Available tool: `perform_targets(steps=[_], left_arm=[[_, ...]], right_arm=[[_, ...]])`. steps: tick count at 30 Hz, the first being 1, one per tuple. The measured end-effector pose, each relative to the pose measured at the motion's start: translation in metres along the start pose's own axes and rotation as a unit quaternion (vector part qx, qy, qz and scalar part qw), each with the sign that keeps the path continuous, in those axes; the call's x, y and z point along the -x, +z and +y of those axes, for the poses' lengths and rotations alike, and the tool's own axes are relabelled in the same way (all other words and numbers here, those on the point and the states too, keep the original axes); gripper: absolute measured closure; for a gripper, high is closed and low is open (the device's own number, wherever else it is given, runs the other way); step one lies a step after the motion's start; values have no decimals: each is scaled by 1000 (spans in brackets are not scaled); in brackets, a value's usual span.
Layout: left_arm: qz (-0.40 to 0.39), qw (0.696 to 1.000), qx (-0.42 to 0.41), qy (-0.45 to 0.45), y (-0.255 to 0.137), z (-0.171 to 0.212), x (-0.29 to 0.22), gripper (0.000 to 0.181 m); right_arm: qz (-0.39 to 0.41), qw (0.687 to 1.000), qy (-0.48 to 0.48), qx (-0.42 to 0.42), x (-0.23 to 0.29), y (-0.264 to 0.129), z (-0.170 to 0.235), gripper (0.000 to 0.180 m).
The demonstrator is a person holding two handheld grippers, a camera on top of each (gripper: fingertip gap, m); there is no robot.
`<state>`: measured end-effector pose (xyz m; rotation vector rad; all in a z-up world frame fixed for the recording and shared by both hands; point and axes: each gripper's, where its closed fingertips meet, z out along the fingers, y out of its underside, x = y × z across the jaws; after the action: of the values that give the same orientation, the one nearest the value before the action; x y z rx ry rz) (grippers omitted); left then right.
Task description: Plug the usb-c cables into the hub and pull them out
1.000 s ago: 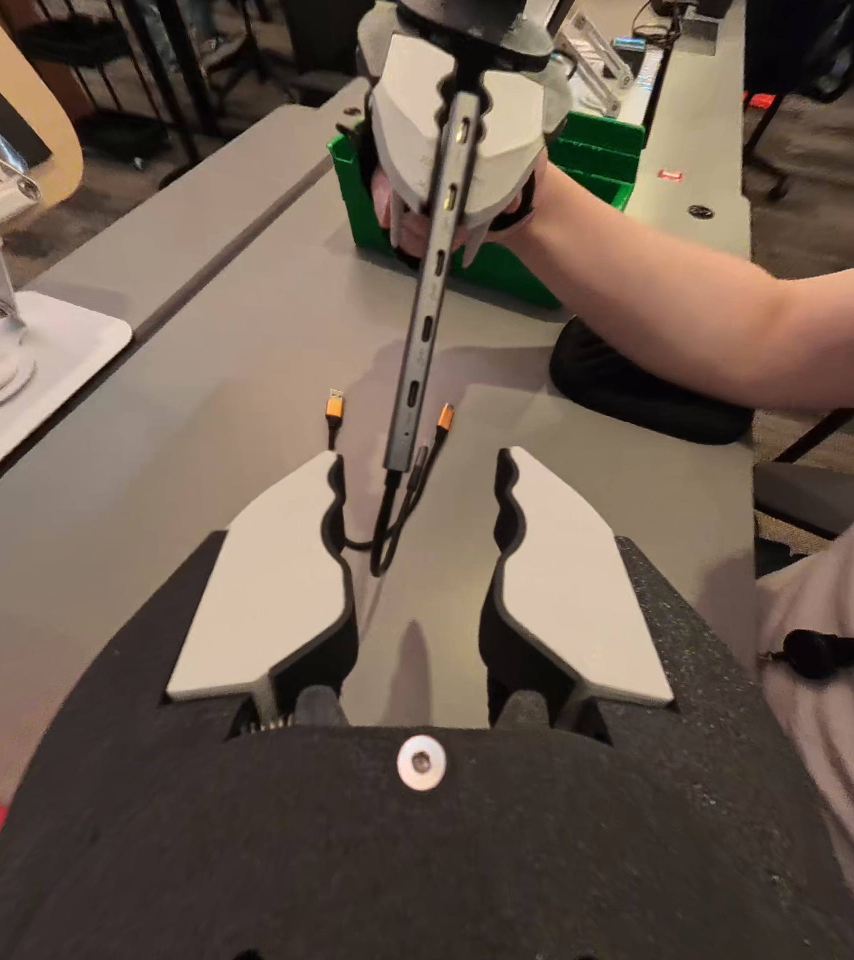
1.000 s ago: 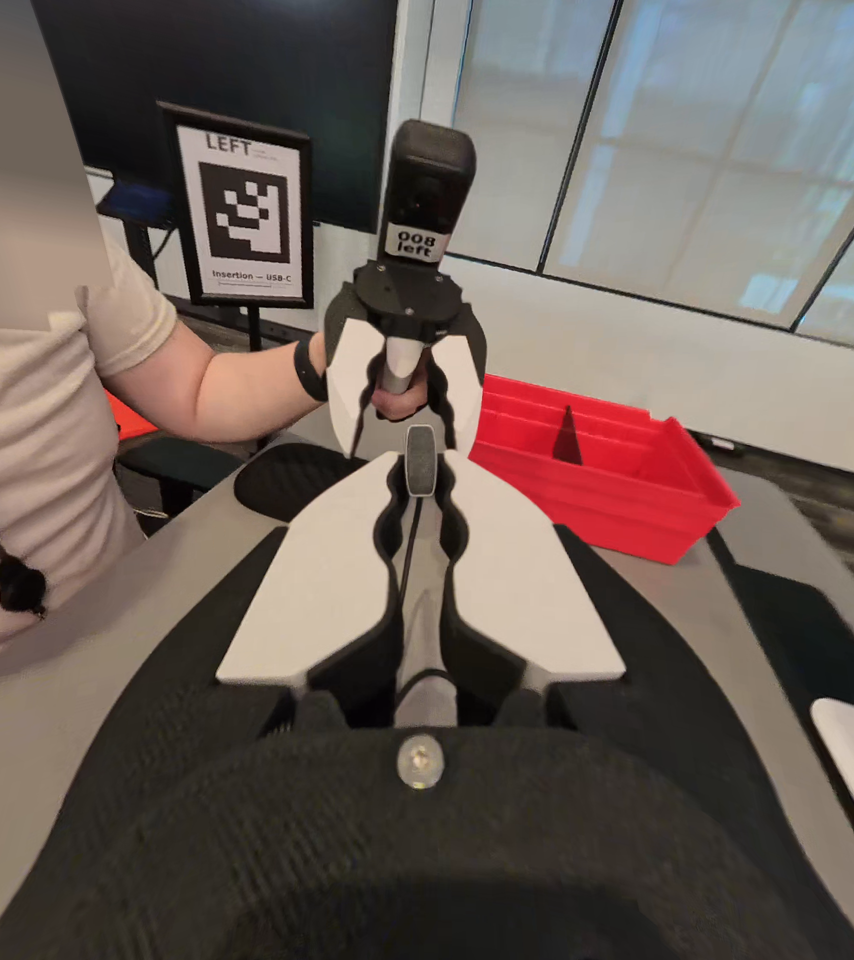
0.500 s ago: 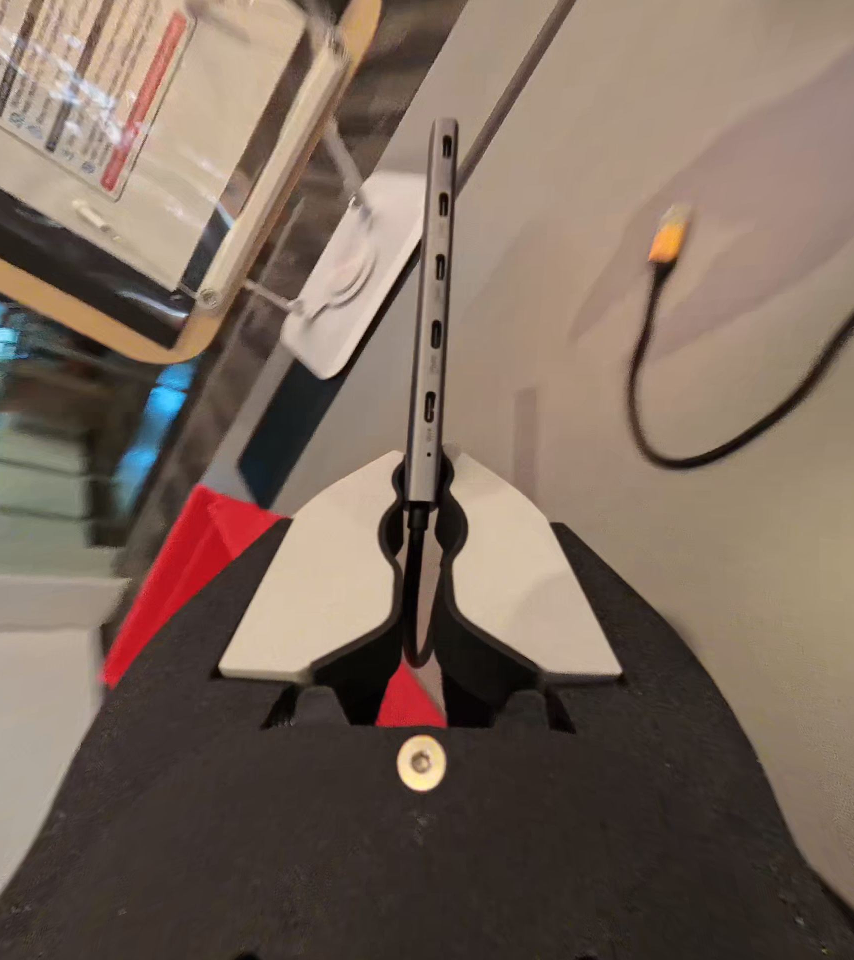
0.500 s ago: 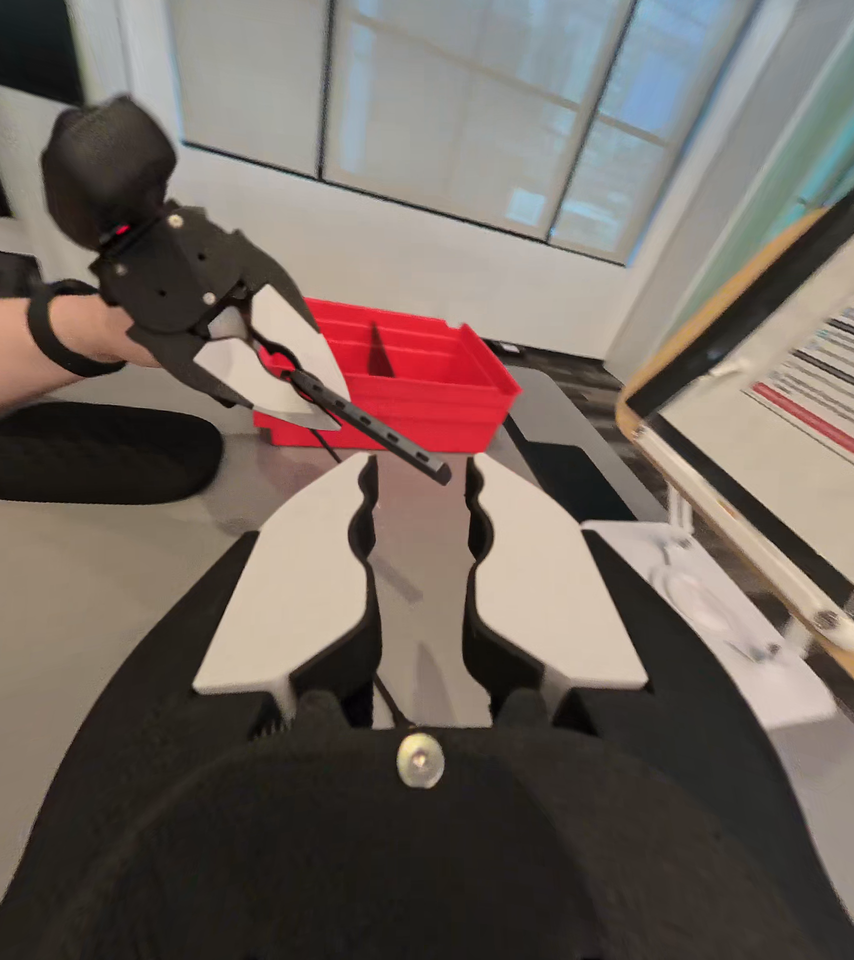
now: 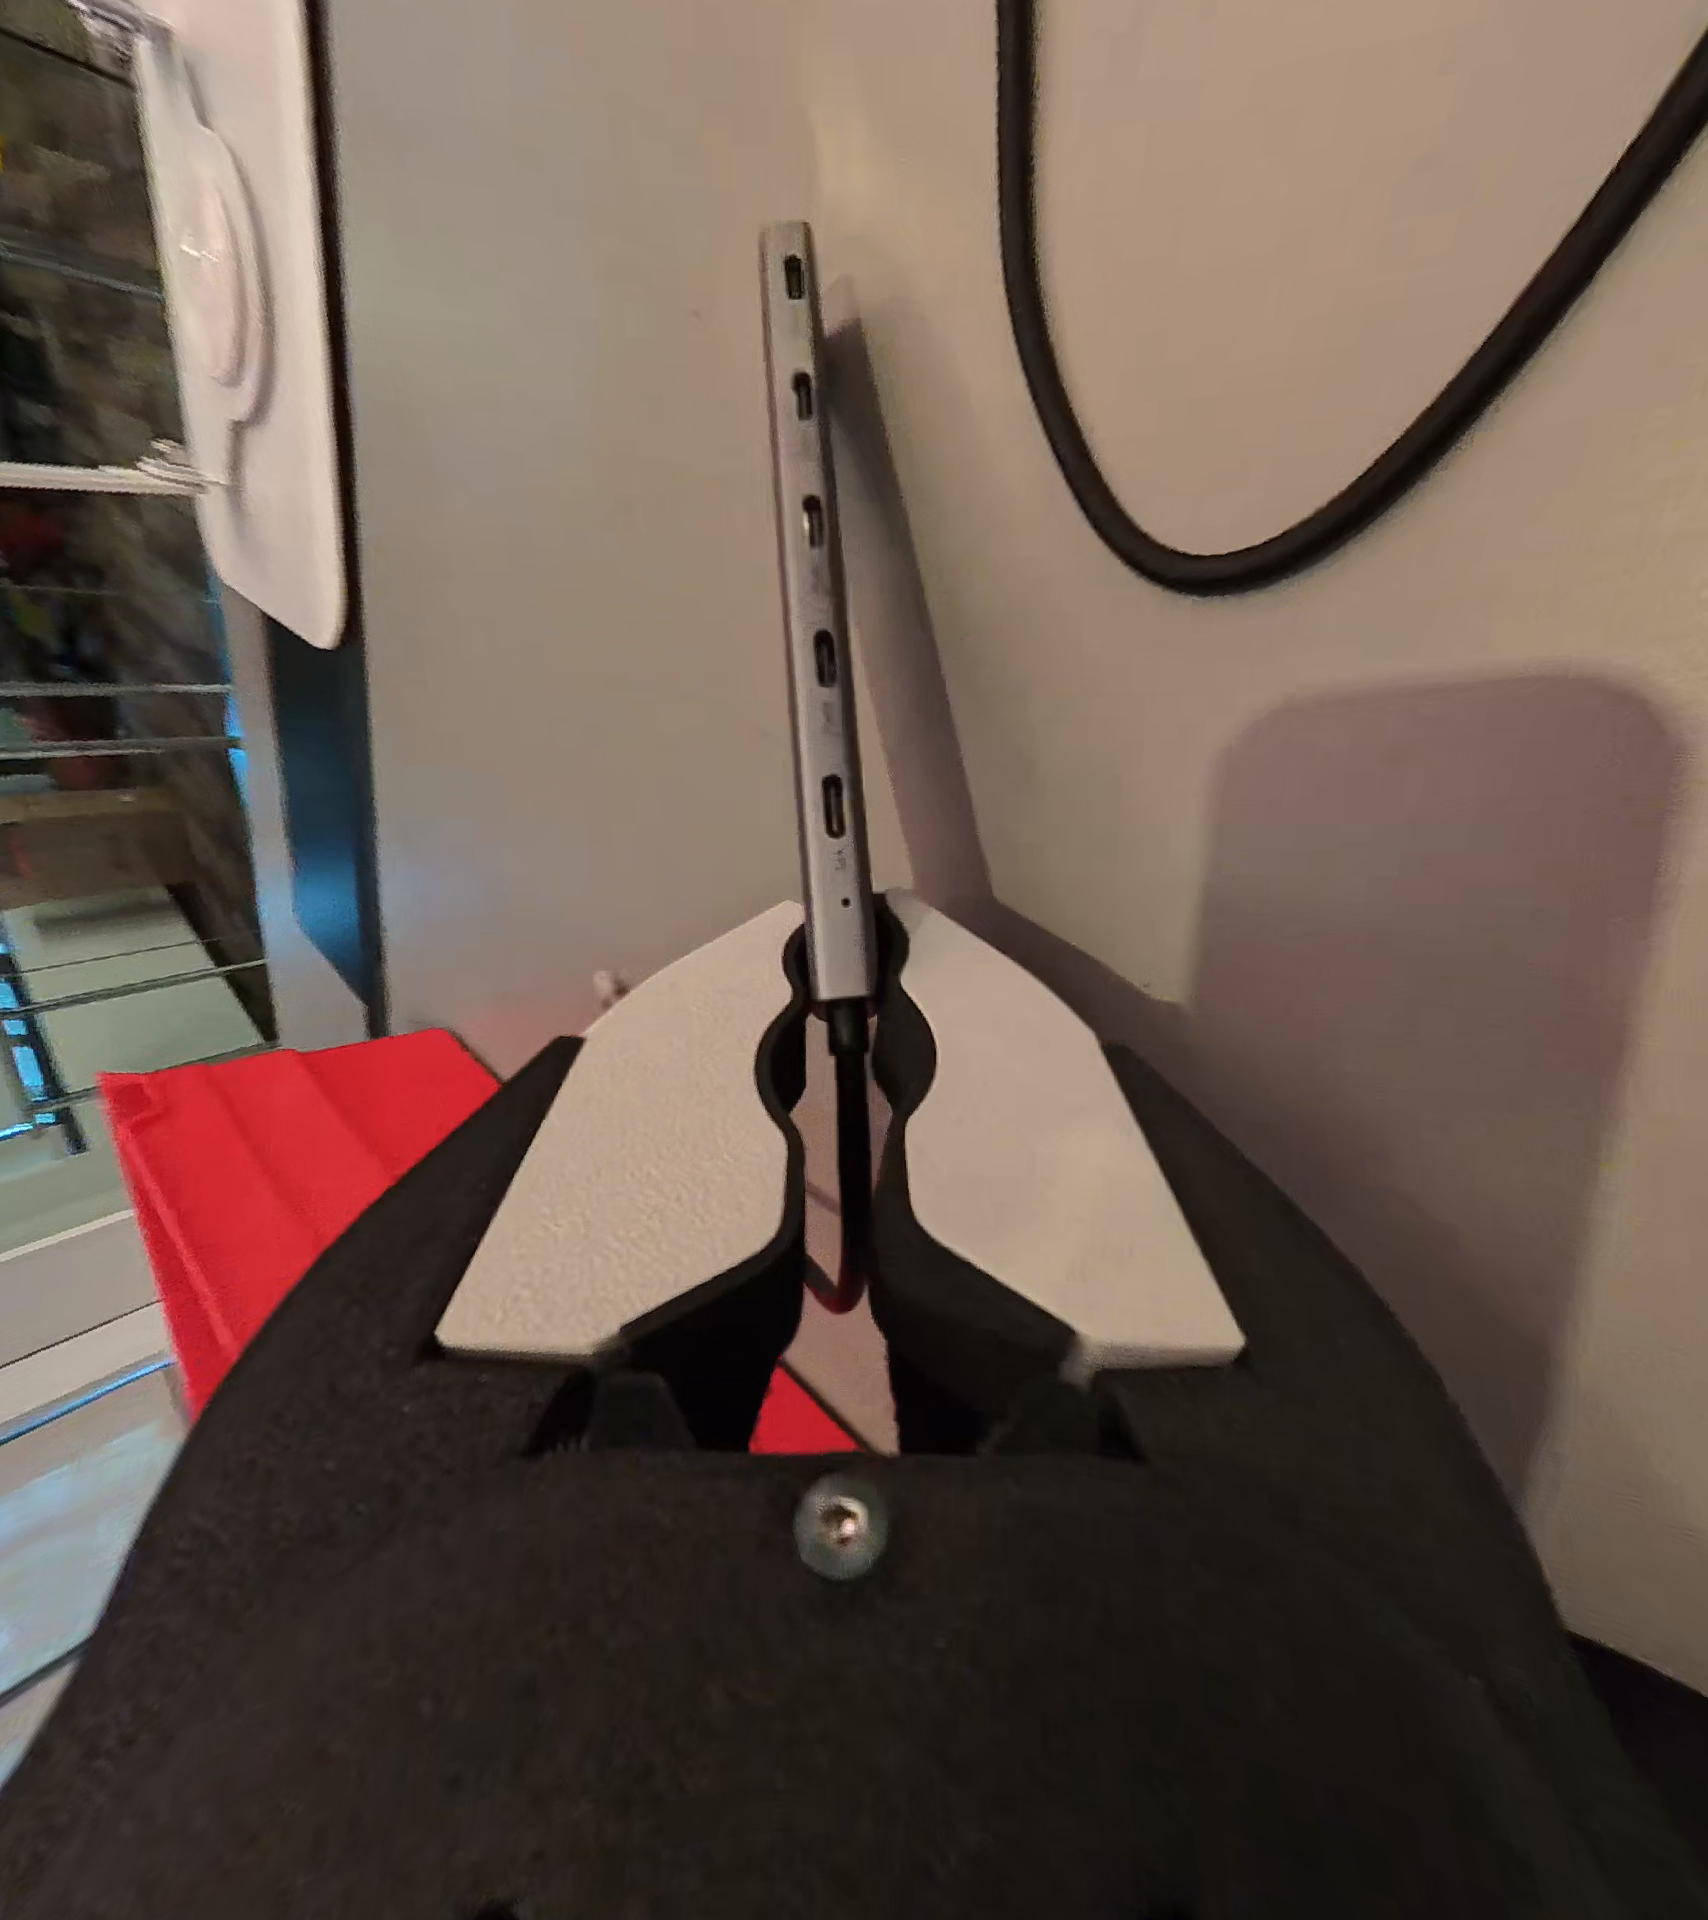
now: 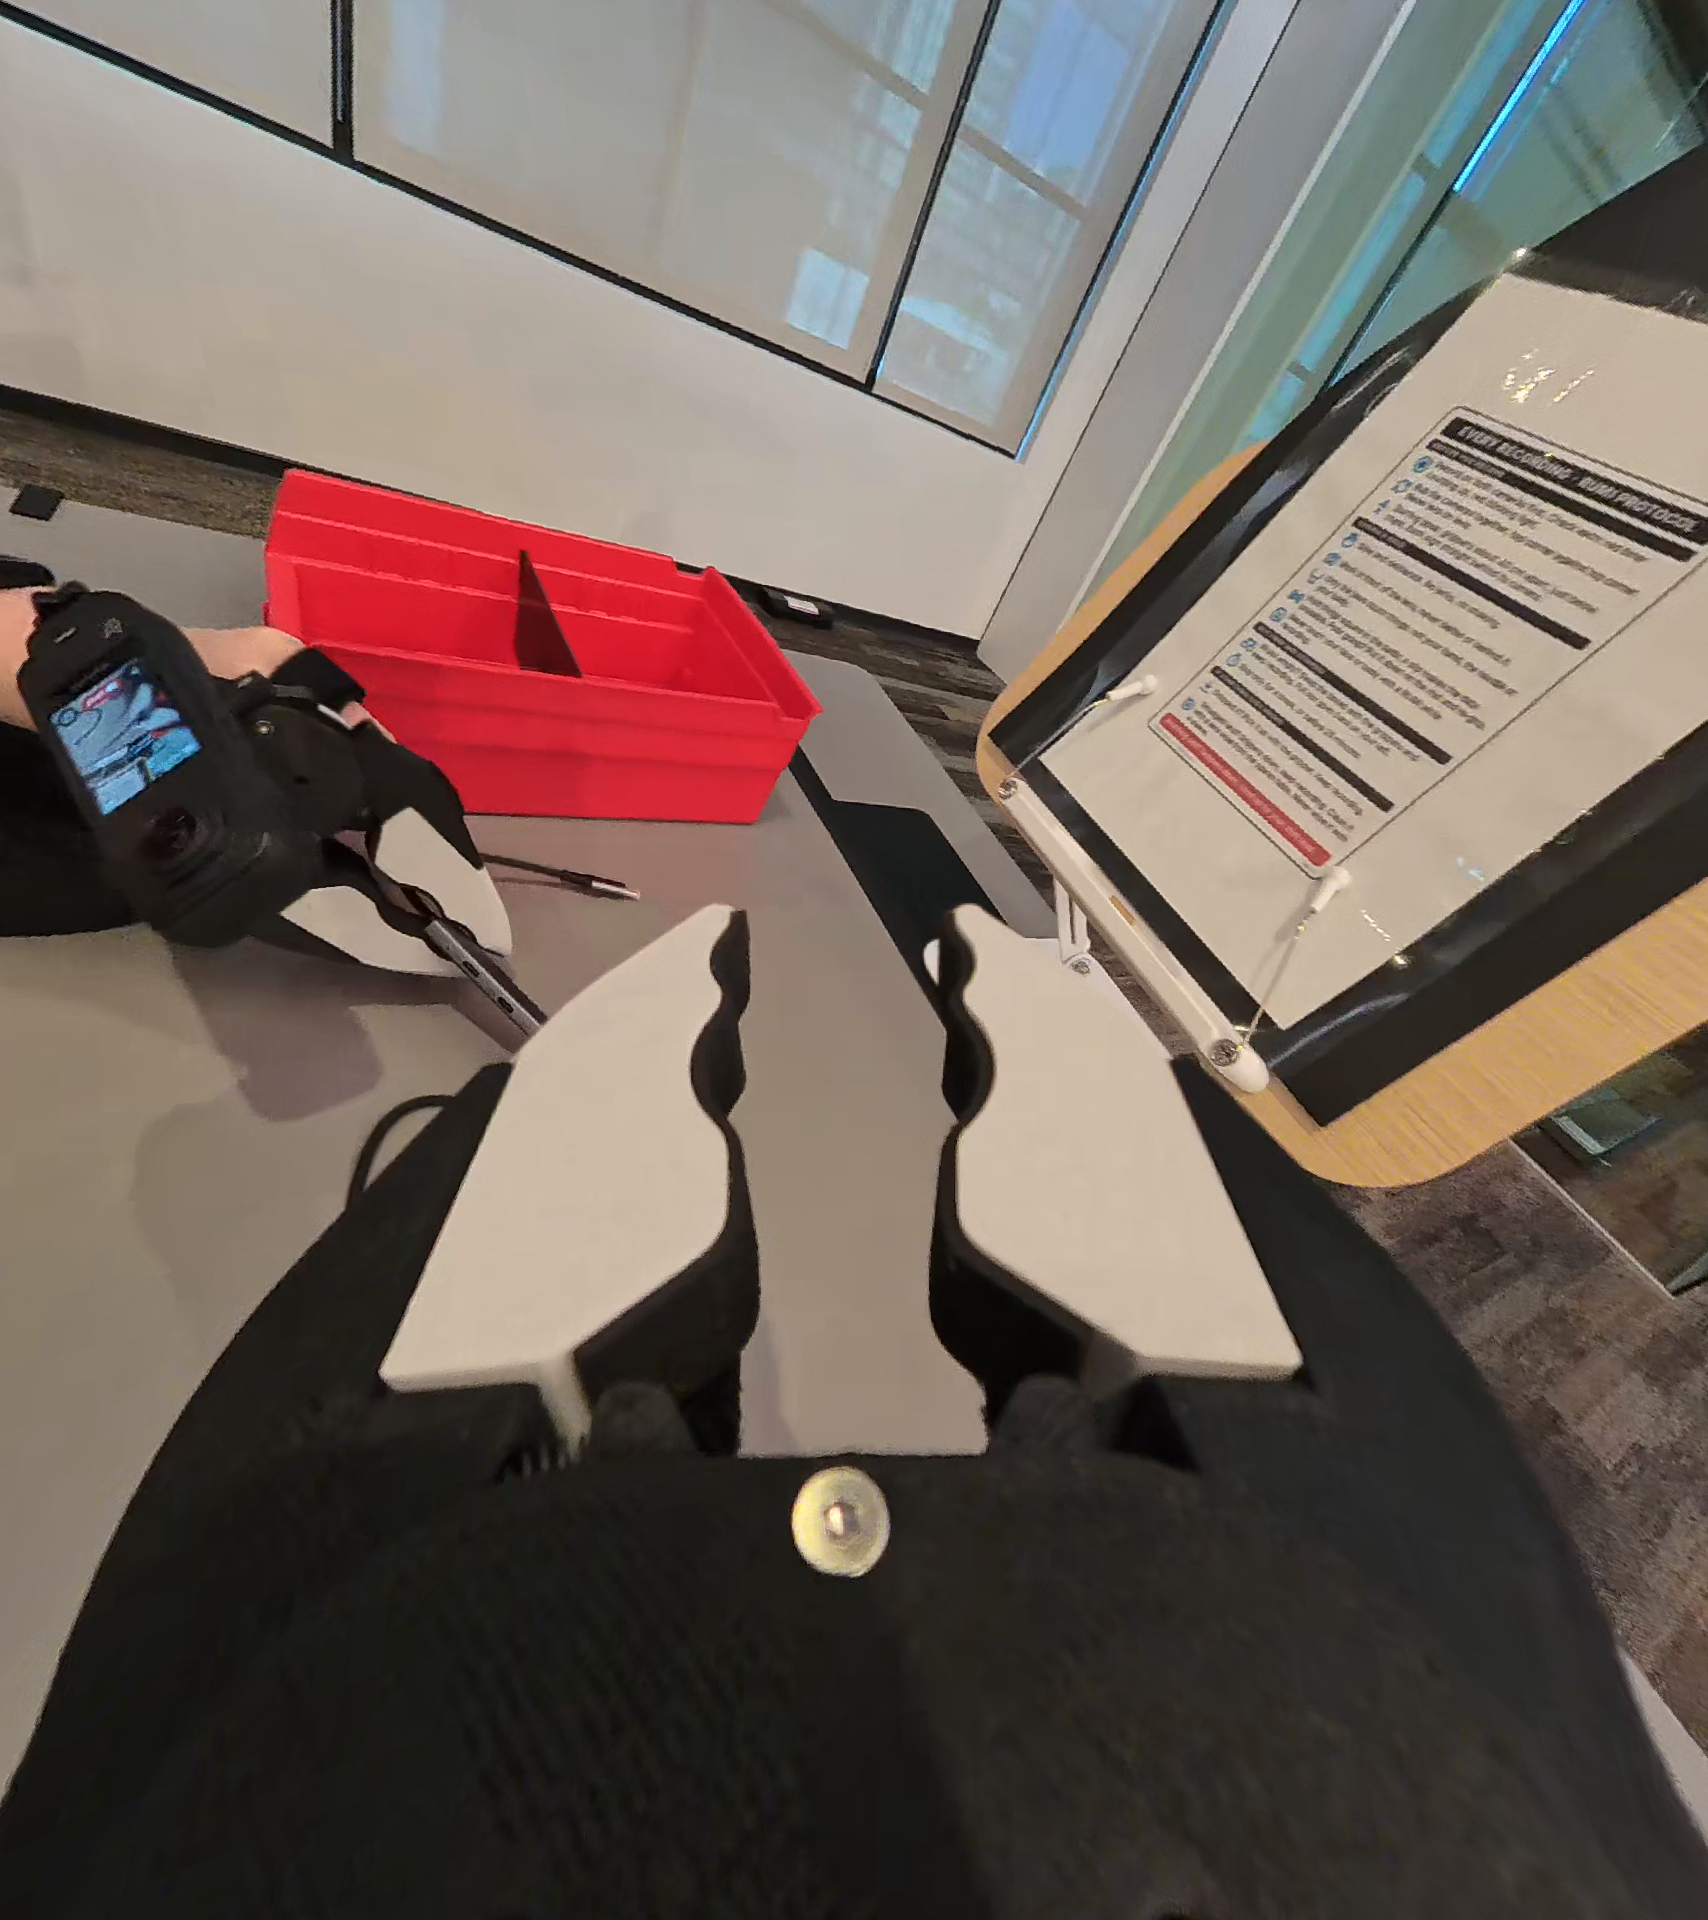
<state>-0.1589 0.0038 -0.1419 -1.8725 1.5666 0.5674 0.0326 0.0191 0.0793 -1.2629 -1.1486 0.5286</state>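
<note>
Slim grey metal hub pinched at its cable end

The left gripper, with matte white fingers, clamps it above the smooth grey table; a black rubbery cable loops at 1 o'clock. The right gripper gapes empty.

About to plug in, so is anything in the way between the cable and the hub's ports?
Nothing visible is in the way. The hub, clamped in the left gripper, shows five empty ports, and only bare table lies between it and the cable.
</note>
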Motion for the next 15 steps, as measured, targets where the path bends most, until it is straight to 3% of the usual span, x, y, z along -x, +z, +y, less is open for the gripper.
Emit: perform_targets(steps=[8,13,15], left_arm=[[113,991,9,-64,-2,3,-20,165],[219,969,7,-113,-15,-3,-35,143],[224,967,7,-118,-18,-4,-35,140]], right_arm=[[0,1000,-14,4,2,-9,-8,144],[5,999,-27,17,3,-12,-7,143],[8,999,-30,19,2,-15,-9,143]])
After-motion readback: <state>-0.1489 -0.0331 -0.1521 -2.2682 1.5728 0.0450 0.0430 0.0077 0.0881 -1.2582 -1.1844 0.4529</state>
